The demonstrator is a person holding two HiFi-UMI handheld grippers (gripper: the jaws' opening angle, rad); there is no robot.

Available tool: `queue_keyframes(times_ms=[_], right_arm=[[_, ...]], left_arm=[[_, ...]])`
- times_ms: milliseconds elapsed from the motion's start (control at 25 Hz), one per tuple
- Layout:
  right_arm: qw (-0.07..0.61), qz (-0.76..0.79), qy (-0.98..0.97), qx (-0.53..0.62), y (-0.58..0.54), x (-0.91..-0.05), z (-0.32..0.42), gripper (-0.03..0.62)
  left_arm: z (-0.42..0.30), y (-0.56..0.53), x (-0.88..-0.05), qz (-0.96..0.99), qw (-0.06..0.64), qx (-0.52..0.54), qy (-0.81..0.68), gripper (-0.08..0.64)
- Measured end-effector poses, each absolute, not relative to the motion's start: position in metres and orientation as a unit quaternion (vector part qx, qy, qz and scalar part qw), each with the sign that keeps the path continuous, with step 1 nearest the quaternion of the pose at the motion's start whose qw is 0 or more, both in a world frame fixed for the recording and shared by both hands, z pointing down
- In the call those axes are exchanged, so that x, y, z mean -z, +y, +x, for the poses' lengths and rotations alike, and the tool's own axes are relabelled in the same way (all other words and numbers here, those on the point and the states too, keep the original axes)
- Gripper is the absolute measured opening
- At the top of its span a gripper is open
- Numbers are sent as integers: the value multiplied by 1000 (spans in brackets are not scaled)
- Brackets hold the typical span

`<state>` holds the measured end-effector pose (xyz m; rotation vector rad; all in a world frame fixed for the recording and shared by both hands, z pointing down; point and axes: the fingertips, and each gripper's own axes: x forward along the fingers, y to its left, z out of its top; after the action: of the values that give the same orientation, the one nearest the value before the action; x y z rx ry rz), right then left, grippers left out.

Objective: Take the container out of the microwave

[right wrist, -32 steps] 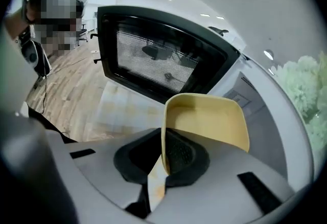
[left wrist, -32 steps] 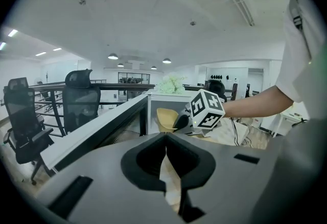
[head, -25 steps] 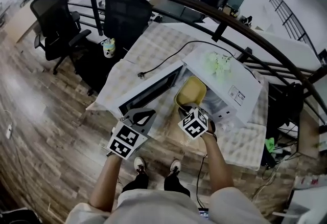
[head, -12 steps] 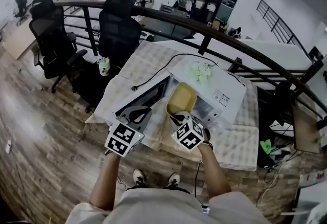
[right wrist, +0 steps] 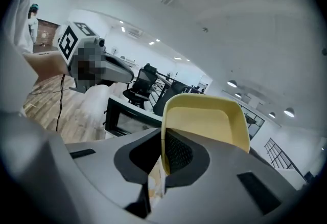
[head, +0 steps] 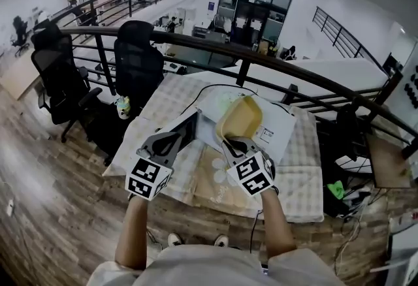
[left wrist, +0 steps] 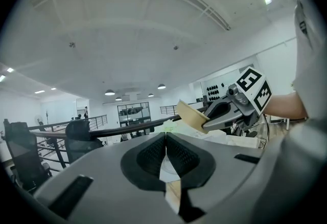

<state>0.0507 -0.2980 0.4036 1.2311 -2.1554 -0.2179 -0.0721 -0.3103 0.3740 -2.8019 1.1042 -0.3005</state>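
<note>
Container [head: 240, 118] hangs tilted above the microwave [head: 277, 125] near the tabletop's [head: 297, 177] far edge, with the right gripper [head: 230, 143] pinching 1 wall at the rim. It looks like light, thin plastic, so I'd grip deeper on the wall. Left gripper [head: 175, 138] closed, empty.

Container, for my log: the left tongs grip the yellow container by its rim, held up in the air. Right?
No: the right tongs grip the yellow container by its rim, held up in the air; the right gripper view shows it.
</note>
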Motion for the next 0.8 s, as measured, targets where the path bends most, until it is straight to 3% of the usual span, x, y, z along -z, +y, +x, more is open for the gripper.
queue_keyframes(times_ms=[800], right_arm=[[245,590,-758,131,-258,-293,153,19]], left_arm=[[-23,-303,-292,-917,145,53,367,18]])
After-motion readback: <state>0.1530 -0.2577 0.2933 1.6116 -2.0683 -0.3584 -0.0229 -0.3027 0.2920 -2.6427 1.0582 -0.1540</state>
